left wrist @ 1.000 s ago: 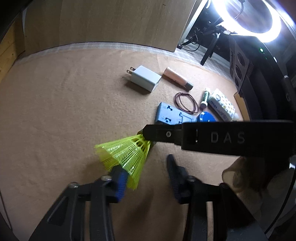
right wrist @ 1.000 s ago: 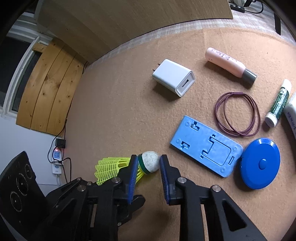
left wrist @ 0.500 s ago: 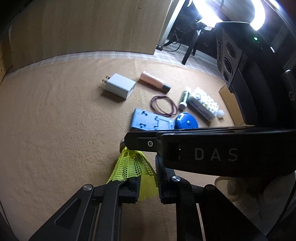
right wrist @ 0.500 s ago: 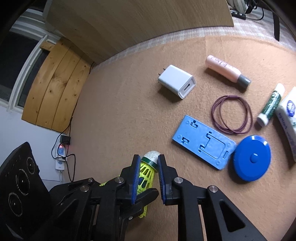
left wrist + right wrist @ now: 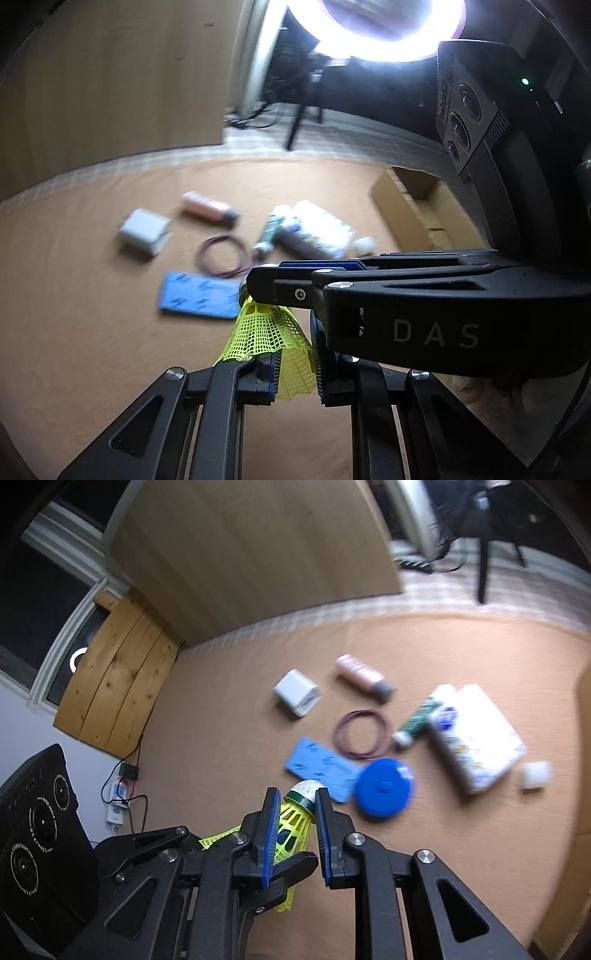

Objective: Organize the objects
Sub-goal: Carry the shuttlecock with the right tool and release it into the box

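A yellow mesh shuttlecock with a white cork tip is held by both grippers, lifted above the tan mat. My left gripper is shut on its skirt. My right gripper is shut on its cork end; in the left wrist view the right gripper's black fingers cross from the right over the shuttlecock.
On the mat lie a white charger, pink tube, purple band, blue plate, blue round case, green-white tube, white packet and small white cap. A cardboard box stands at right.
Both grippers have lifted the shuttlecock higher off the mat and tilted up; the objects on the mat look farther away and blurred. The left gripper closed on the skirt one second to half a second ago.
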A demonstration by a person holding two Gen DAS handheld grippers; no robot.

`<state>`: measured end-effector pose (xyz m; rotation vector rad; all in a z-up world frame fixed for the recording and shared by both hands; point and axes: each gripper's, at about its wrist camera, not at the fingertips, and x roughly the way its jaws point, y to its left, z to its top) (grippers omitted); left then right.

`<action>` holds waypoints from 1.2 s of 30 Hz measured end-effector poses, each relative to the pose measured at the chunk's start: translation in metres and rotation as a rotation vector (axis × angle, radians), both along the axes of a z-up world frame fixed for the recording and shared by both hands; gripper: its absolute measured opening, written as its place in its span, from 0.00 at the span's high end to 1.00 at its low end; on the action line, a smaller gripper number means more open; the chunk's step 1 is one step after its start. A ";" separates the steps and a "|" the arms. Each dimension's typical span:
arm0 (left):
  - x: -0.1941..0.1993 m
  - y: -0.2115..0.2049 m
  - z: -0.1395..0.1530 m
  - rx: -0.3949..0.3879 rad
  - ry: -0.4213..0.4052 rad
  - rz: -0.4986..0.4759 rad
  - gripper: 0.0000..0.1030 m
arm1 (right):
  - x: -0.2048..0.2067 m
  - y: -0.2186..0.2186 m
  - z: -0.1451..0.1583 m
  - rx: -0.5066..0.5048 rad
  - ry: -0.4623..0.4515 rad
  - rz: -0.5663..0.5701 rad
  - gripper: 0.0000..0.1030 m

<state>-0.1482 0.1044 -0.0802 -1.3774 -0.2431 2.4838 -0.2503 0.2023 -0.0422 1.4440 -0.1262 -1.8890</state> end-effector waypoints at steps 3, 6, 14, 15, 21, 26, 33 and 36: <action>-0.008 0.032 0.005 0.007 0.013 -0.050 0.85 | -0.005 0.034 0.008 0.007 0.021 -0.047 0.83; -0.015 0.065 0.009 0.015 0.024 -0.096 0.85 | -0.010 0.067 0.012 0.007 0.031 -0.096 0.83; -0.030 0.151 0.016 0.028 0.042 -0.212 0.85 | -0.020 0.152 0.023 0.028 0.069 -0.213 0.83; -0.031 0.158 0.017 0.030 0.043 -0.221 0.85 | -0.021 0.160 0.024 0.031 0.072 -0.224 0.83; -0.036 0.207 0.014 0.032 0.043 -0.278 0.85 | -0.025 0.206 0.021 0.040 0.070 -0.287 0.83; -0.040 0.237 0.012 0.030 0.037 -0.313 0.85 | -0.028 0.232 0.019 0.049 0.066 -0.323 0.83; -0.039 0.256 0.010 0.011 0.028 -0.342 0.64 | -0.028 0.246 0.020 0.084 0.088 -0.352 0.66; -0.036 0.256 0.009 0.002 0.027 -0.329 0.36 | -0.025 0.253 0.023 0.093 0.116 -0.378 0.50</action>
